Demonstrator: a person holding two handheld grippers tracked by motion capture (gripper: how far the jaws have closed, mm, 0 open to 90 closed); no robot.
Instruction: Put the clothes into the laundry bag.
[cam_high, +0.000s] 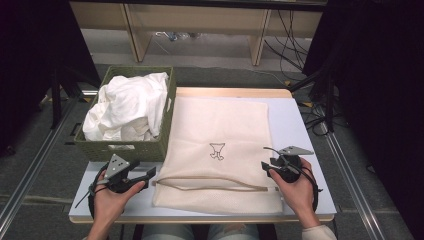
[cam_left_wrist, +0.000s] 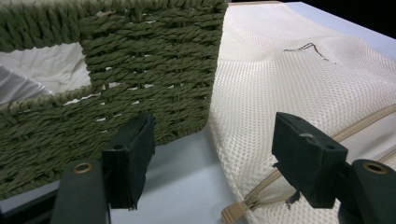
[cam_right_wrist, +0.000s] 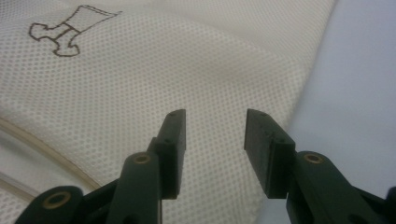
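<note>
Lying flat across the tabletop (cam_high: 300, 125): mesh laundry bag (cam_high: 220, 130), zipper (cam_high: 210, 182) running left-right along its near edge. Hovering nearest the zipper's end, left claw (cam_high: 150, 173), wide open, empty. Right claw (cam_high: 266, 167) half-open, empty, over the bag's right side.

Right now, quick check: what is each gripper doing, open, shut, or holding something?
Left gripper: open, holding nothing, at the mesh bag's zipper corner beside the basket.
Right gripper: open, holding nothing, over the mesh bag's right edge.
</note>
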